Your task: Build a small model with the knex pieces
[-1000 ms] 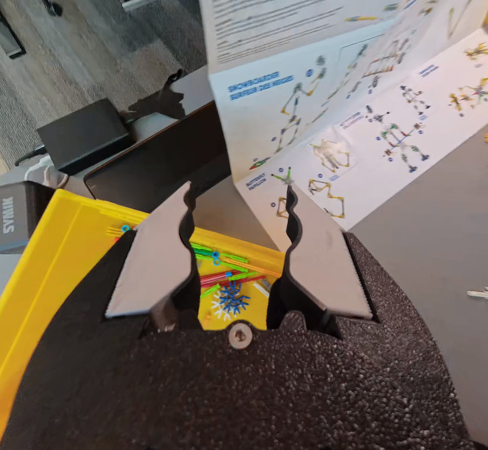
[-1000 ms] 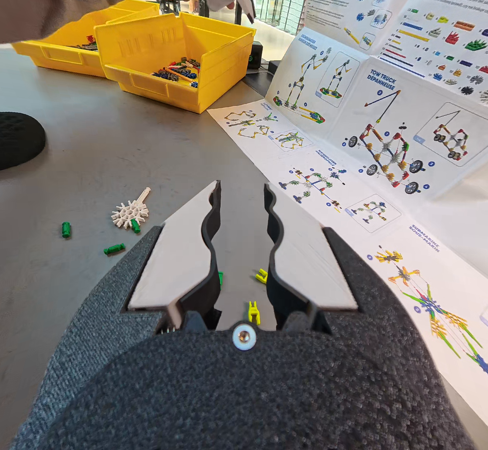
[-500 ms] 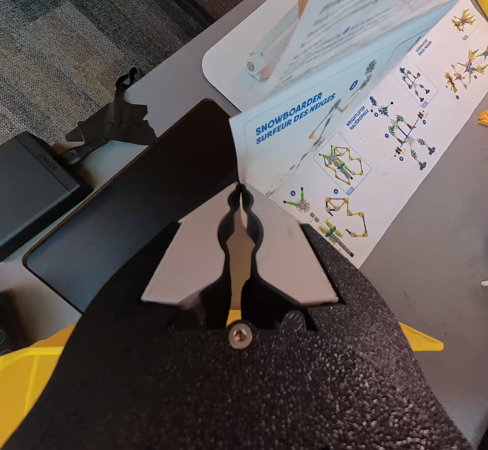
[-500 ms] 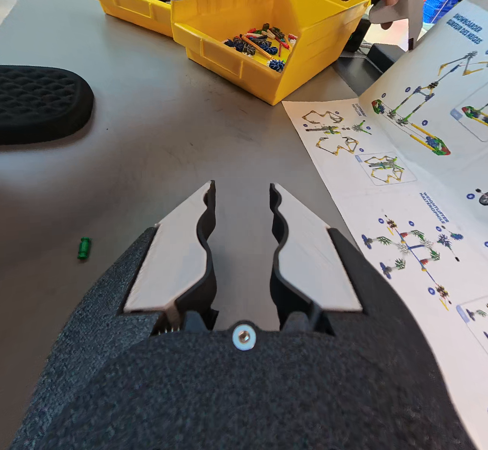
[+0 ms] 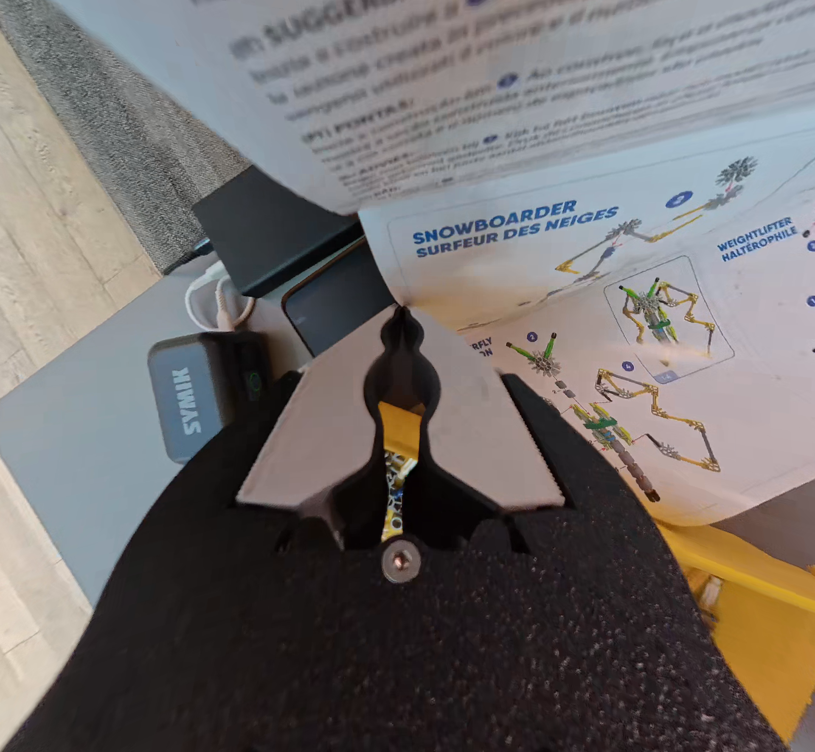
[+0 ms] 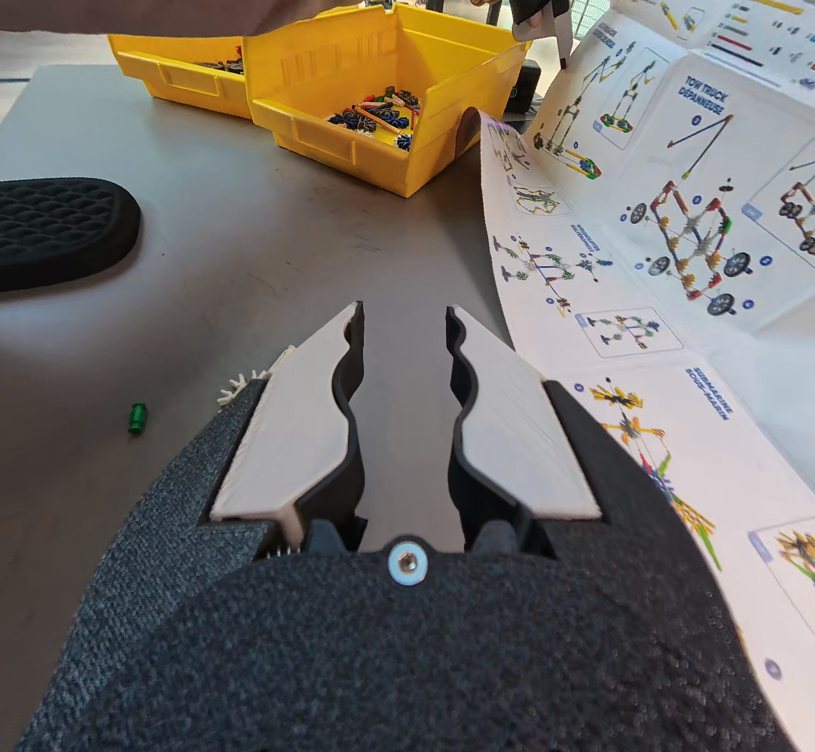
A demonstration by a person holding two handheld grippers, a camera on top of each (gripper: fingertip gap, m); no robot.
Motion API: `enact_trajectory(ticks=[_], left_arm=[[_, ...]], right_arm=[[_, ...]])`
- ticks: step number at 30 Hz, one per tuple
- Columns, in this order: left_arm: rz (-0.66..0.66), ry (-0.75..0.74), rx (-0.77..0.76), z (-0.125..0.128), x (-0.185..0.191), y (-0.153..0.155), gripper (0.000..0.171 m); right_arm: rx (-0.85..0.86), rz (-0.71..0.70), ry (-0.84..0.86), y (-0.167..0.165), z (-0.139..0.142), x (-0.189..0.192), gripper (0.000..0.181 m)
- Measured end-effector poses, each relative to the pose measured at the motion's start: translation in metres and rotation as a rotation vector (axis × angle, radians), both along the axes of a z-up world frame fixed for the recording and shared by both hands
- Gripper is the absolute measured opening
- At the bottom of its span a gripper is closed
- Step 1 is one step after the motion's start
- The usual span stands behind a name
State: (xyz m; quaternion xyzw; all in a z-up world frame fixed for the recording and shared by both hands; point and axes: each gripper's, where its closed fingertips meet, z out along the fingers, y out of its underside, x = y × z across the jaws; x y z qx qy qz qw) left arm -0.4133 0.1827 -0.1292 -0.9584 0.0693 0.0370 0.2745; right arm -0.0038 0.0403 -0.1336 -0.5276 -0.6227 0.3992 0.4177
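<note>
Instruction sheet [image 5: 551, 246] at the table's [image 6: 264, 246] far right edge now has its left edge pinched tight in the left gripper [image 5: 401, 312], which was spread over the yellow bin [image 6: 441, 52] a second ago. Sheet's curling up. Right gripper [image 6: 405, 312] hovers spread wide, holding nothing.

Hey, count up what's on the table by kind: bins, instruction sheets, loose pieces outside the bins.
Yellow bins: 2
Instruction sheet: 1
Loose green connector: 1
Loose white snowflake connector: 1, partly hidden
Black pad: 1
Total: 6
</note>
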Motion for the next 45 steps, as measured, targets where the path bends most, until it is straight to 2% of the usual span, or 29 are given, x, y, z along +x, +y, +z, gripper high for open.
enact_trajectory(ticks=[4,7,9,11,14,16,18,21,23,25,26,28,29,32,36,41,45], left_arm=[[0.059,-0.002,-0.015,-0.004,-0.012,-0.001,0.0],[0.067,0.024,0.038,0.007,-0.013,-0.003,0.02],[0.063,0.034,0.099,0.023,-0.012,-0.013,0.027],[0.051,0.014,0.184,0.046,-0.002,-0.031,0.029],[0.004,0.069,0.21,0.069,0.013,-0.086,0.035],[-0.058,0.105,0.115,0.059,0.036,-0.131,0.047],[-0.131,0.035,0.029,0.039,0.077,-0.174,0.052],[-0.241,-0.02,-0.105,-0.005,0.141,-0.224,0.057],[-0.277,0.054,-0.198,-0.038,0.164,-0.242,0.057],[-0.281,0.2,-0.265,-0.066,0.164,-0.246,0.049],[-0.277,0.276,-0.283,-0.076,0.159,-0.244,0.039],[-0.279,0.369,-0.314,-0.087,0.149,-0.241,0.025],[-0.287,0.36,-0.323,-0.087,0.15,-0.241,0.024],[-0.292,0.334,-0.301,-0.075,0.15,-0.244,0.024],[-0.287,0.27,-0.207,-0.04,0.15,-0.252,0.025],[-0.292,0.257,-0.132,-0.008,0.148,-0.255,0.026],[-0.334,0.318,-0.116,-0.004,0.147,-0.253,0.026]], right_arm=[[0.001,-0.011,-0.011,0.003,-0.005,0.007,0.036],[0.007,-0.019,-0.012,0.005,-0.005,0.01,0.036],[0.009,-0.024,-0.003,0.007,-0.002,0.013,0.036],[0.011,-0.03,0.012,0.009,0.003,0.017,0.036],[0.003,-0.036,0.036,0.012,0.011,0.021,0.036],[-0.011,-0.035,0.057,0.013,0.017,0.021,0.035],[-0.028,-0.035,0.065,0.013,0.018,0.019,0.035],[-0.042,-0.056,0.03,0.016,0.01,0.013,0.035],[-0.02,-0.083,-0.01,0.019,0.003,0.008,0.037],[0.027,-0.113,-0.055,0.023,-0.004,0.007,0.039],[0.051,-0.133,-0.073,0.025,-0.006,0.008,0.039],[0.086,-0.164,-0.114,0.029,-0.011,0.013,0.04],[0.095,-0.182,-0.131,0.031,-0.014,0.016,0.04],[0.107,-0.214,-0.178,0.034,-0.021,0.025,0.04],[0.129,-0.213,-0.226,0.036,-0.028,0.017,0.041],[0.203,-0.163,-0.349,0.042,-0.048,-0.024,0.05],[0.151,-0.159,-0.436,0.056,-0.066,-0.062,0.052]])
